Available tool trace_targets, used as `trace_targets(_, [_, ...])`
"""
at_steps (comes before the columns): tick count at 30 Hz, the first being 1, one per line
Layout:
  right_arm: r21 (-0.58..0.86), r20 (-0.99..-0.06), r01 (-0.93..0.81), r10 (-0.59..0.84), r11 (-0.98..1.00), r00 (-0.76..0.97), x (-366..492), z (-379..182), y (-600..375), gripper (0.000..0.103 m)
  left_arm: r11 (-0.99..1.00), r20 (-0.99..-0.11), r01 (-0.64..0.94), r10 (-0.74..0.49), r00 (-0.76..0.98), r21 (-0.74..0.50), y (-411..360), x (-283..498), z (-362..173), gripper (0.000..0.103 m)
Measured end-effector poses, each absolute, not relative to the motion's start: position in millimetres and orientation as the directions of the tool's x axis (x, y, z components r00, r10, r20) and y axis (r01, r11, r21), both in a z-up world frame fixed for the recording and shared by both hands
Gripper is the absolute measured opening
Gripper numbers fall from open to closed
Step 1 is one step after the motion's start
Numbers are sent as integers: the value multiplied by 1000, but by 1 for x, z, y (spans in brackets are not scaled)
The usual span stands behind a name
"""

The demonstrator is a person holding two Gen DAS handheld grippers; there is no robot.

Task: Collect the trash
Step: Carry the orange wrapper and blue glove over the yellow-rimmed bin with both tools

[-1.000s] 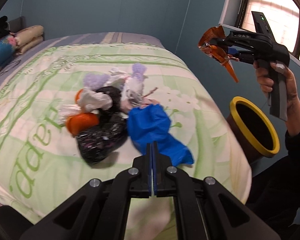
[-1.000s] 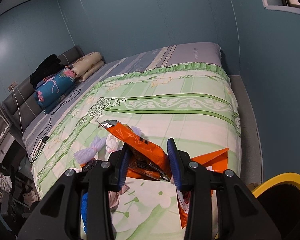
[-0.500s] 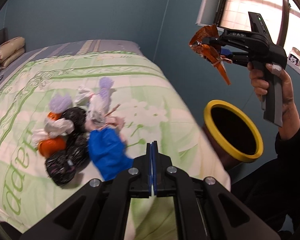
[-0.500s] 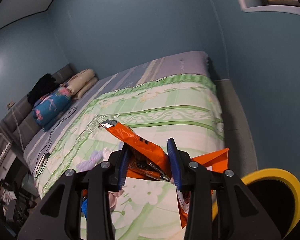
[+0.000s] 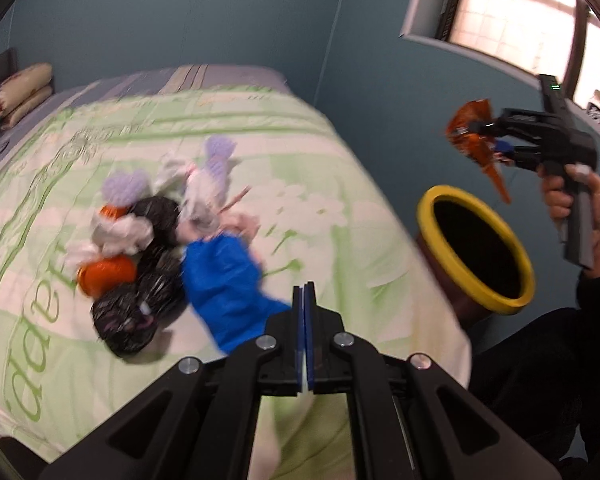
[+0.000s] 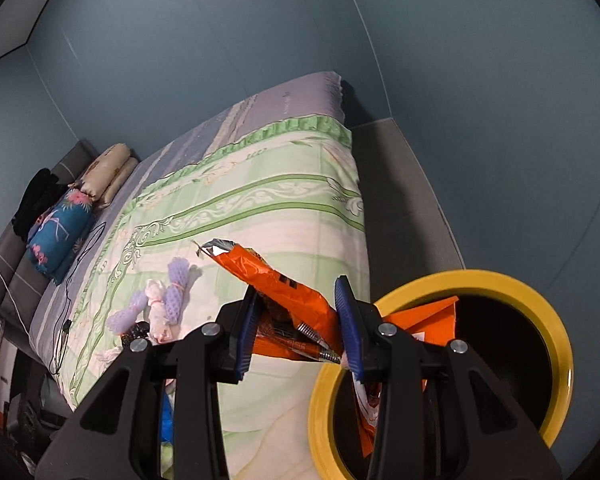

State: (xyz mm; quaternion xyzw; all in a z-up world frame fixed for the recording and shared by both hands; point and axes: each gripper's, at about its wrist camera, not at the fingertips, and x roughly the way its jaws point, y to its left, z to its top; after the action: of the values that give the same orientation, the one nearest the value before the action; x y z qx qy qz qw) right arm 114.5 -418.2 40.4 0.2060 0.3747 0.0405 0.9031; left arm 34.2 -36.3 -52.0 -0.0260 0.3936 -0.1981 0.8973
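One orange wrapper [image 6: 288, 292] clamped in my right gripper [image 6: 298, 320], its tail hanging over the yellow-rimmed bin [image 6: 556, 320] beside the bed [image 6: 300, 208]. My left gripper [image 5: 304, 320] is clenched on nothing above the trash pile [image 5: 156, 240]. Risk: most of the wrapper looks short of the rim; let go now and it may catch the rim and drop outside.

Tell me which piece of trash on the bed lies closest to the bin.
The blue plastic bag: it lies at the pile's edge toward the yellow-rimmed bin; the black, orange and purple pieces lie farther away.
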Motion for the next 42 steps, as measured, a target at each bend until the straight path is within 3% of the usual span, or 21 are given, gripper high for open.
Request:
trace_targets(2, [407,-659,73,236,911,714,113,40,-415,35,927,-714,312,-363,599,-210,-29,38,-60,1])
trace_targets(4, [399,-656,64,236,915,717,112,41,-411,35,935,-720,296,-342,604,-195,-26,42,-65,9])
trace_targets(6, [399,-646,42,248,916,722,111,45,-406,35,939,-729,288,-330,599,-188,-26,45,-70,41])
trace_targets(7, [394,-641,33,248,919,726,111,47,-403,35,939,-734,284,-330,594,-193,-26,46,-73,45])
trace_targets(12, [371,-623,7,243,929,743,105,54,-398,35,942,-777,287,-312,548,-175,-37,58,-91,47])
trace_targets(16, [390,-606,6,252,921,755,101,58,-405,35,954,-806,267,-265,530,-139,-46,72,-107,46])
trace_targets(17, [395,-602,6,253,919,758,100,59,-407,35,958,-810,266,-239,536,-106,-50,75,-110,37])
trace_targets(18, [399,-597,6,255,917,761,99,61,-409,35,960,-813,264,-223,537,-89,-53,78,-112,17])
trace_targets(20, [405,-588,8,254,914,768,96,64,-413,35,961,-822,256,-224,523,-99,-54,82,-115,3])
trace_targets(24, [445,-557,8,269,895,786,85,72,-428,36,957,-776,285,-227,588,-64,-64,74,-96,2])
trace_targets(30, [468,-520,62,218,881,826,61,84,-462,37,900,-702,428,-354,618,-77,-113,73,-47,2])
trace_targets(37, [490,-576,205,138,847,806,55,64,-506,38,816,-680,557,-496,541,-152,-194,87,-26,2])
trace_targets(42, [520,-608,236,162,821,777,58,47,-523,38,750,-675,625,-577,460,-216,-247,93,-28,2])
